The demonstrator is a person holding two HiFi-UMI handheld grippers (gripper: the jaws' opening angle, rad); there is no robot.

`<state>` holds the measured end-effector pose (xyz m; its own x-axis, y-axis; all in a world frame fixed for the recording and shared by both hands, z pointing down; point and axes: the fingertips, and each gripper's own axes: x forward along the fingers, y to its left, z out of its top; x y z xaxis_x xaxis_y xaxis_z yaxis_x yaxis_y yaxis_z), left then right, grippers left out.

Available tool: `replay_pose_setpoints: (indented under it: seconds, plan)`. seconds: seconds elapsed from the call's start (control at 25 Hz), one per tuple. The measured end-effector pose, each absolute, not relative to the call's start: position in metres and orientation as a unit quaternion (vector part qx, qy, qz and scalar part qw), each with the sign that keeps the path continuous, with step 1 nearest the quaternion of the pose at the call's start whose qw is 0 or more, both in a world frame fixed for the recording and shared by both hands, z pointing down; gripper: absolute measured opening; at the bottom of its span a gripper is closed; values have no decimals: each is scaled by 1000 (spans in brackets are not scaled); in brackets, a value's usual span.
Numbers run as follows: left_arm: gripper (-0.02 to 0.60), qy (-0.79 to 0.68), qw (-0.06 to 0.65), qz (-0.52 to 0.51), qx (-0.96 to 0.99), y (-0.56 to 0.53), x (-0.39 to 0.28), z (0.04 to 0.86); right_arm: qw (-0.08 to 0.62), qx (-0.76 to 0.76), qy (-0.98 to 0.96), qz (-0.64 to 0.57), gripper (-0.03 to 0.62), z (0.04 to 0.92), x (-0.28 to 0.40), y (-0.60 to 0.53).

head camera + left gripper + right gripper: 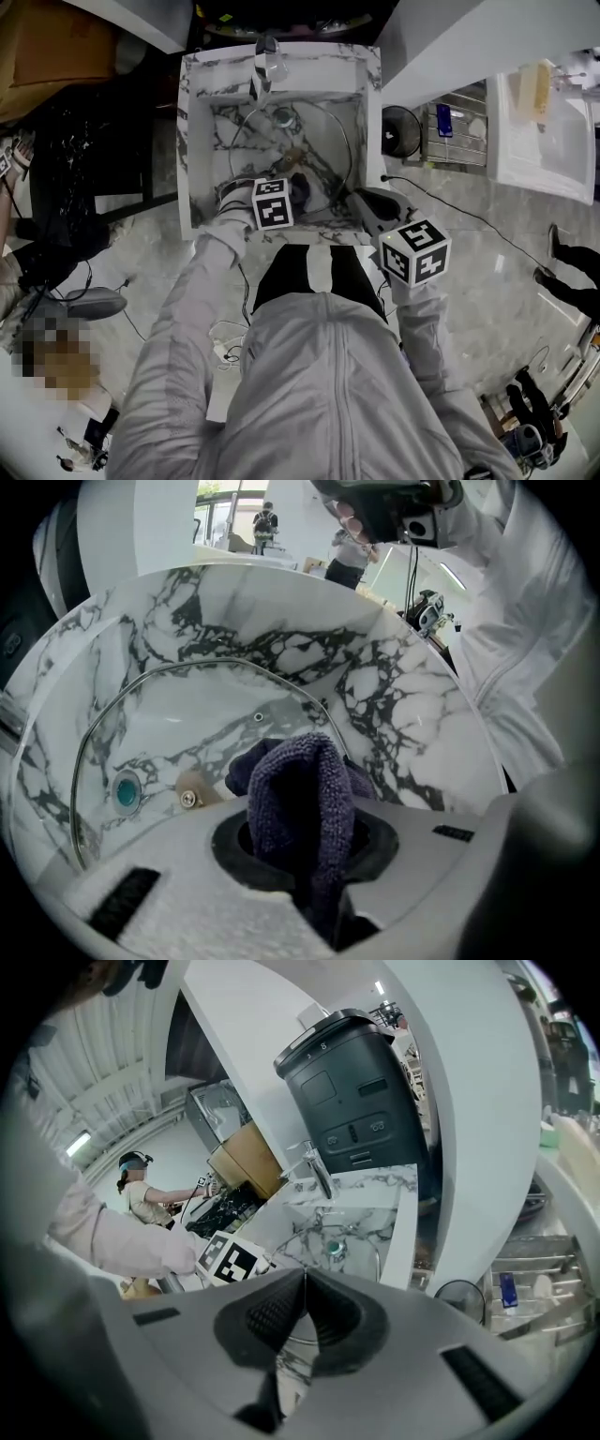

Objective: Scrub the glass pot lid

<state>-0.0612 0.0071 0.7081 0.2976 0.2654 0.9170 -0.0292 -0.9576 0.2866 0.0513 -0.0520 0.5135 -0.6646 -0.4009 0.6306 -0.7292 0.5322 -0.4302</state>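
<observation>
The glass pot lid [323, 141] stands tilted in the marble sink [187, 141], its brown knob [292, 155] near the middle. My left gripper [296, 190] is shut on a purple cloth [302, 192] that is pressed against the lid's near part. In the left gripper view the cloth [295, 789] bulges out of the left gripper [300, 827] over the lid [187, 724], beside the knob [192, 789] and its screw. My right gripper [352, 196] sits at the lid's right rim. In its own view the right gripper [302, 1283] has its jaws pressed together, apparently on that rim [378, 1252].
A faucet [265, 61] hangs over the sink's far edge and the drain [125, 792] lies behind the lid. A small fan [401, 129] and a dish rack [459, 127] are to the right. A black bin [361, 1101] stands beyond the sink. Other people stand around.
</observation>
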Motion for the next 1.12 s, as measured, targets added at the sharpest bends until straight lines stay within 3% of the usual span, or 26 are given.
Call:
replay_pose_setpoints:
  seconds: [0.4,0.72,1.12]
  plan:
    - [72,45,134,552,822,0,-14,702,234,343,-840,348,29,512,63,-49]
    - [72,38,81,544,834,-18,22,701,232,347,-839,350,29,510,66,-44]
    - [72,13,87,503,860,-37,32,681,226,356,-839,344,29,504,70,-48]
